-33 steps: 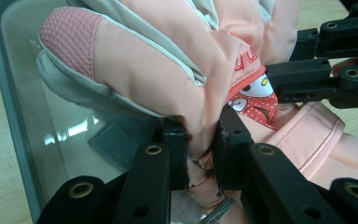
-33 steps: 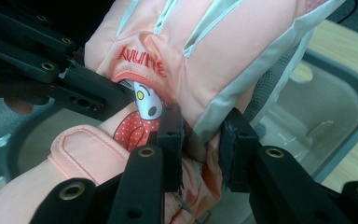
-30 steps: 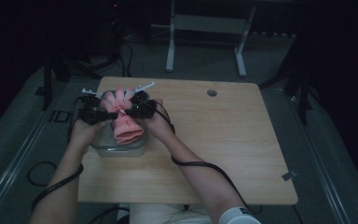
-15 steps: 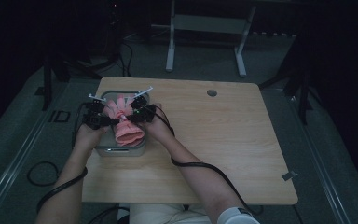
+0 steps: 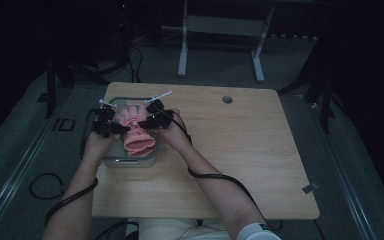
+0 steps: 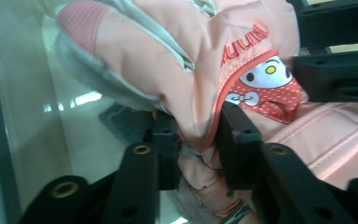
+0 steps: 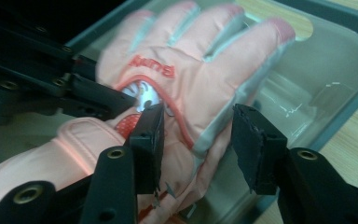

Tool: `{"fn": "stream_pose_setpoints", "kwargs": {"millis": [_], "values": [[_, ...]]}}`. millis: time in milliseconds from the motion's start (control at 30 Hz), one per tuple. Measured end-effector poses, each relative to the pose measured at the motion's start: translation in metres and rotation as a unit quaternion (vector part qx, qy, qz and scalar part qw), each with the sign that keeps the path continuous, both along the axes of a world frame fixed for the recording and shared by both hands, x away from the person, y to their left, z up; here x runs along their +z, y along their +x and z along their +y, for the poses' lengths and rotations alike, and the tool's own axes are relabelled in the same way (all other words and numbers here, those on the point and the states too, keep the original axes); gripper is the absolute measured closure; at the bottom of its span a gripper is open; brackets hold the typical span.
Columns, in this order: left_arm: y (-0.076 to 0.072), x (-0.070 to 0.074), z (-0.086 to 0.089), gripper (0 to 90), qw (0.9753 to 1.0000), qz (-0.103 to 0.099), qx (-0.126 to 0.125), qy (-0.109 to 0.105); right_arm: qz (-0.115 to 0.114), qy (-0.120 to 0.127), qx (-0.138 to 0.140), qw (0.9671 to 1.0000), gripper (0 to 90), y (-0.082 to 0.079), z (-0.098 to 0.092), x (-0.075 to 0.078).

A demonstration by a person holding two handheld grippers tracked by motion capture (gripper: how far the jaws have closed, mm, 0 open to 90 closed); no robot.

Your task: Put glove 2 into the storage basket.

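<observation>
A pink padded glove (image 5: 137,139) with a cartoon patch hangs over a clear bin with a grey rim (image 5: 130,162) at the table's left side. My left gripper (image 5: 121,129) is shut on the glove's (image 6: 191,60) edge near the patch; its jaws (image 6: 196,140) pinch the fabric. From the other side, my right gripper (image 5: 143,124) stands open. One jaw rests on the glove (image 7: 200,79) by the patch. The other is off the glove's side, above the bin (image 7: 335,60). The glove's fingers point into the bin (image 6: 18,93).
The wooden table (image 5: 240,150) has a small round hole (image 5: 227,99) near its far edge. A small grey tab (image 5: 308,188) lies near the front right corner. A white stand (image 5: 220,30) stands on the floor behind the table. Cables trail from both grippers.
Both grippers and the glove have drifted slightly to the right over the bin. The left gripper's hold on the glove is unchanged.
</observation>
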State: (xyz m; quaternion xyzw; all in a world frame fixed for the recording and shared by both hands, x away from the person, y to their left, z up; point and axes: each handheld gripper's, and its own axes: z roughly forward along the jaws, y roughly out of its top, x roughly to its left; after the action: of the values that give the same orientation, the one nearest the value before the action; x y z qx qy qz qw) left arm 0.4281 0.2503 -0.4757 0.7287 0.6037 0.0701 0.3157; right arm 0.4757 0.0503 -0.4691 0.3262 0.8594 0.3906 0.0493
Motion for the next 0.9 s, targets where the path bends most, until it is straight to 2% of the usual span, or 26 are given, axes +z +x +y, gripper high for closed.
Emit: {"fn": "stream_pose_setpoints", "kwargs": {"millis": [100,267,400,500,633,767,900], "values": [[0.000,0.001,0.000,61.8,0.9999,-0.007,0.007,0.008,-0.003,0.010,0.000,0.9999,50.2,0.000,-0.007,0.005],[0.002,-0.001,-0.001,58.8,0.9999,-0.008,0.009,0.010,-0.007,0.030,-0.006,0.9995,48.7,0.000,-0.018,0.012],[0.003,0.000,-0.005,54.6,0.9992,-0.018,0.013,0.033,-0.009,0.035,-0.004,0.9993,48.1,-0.002,-0.023,0.013],[0.003,0.002,-0.006,51.2,0.9986,-0.029,0.019,0.039,-0.004,0.045,-0.001,0.9990,47.4,-0.003,-0.028,0.012],[0.003,0.005,0.000,46.4,0.9986,-0.037,0.029,0.022,-0.006,0.047,-0.004,0.9989,46.6,-0.004,-0.036,0.011],[0.001,0.007,0.002,46.4,0.9985,-0.047,0.026,0.005,-0.010,0.052,-0.009,0.9985,46.6,-0.002,-0.044,0.014],[-0.001,0.010,0.002,46.2,0.9985,-0.048,0.025,0.011,-0.013,0.053,-0.009,0.9985,46.5,-0.003,-0.050,0.017]]}}
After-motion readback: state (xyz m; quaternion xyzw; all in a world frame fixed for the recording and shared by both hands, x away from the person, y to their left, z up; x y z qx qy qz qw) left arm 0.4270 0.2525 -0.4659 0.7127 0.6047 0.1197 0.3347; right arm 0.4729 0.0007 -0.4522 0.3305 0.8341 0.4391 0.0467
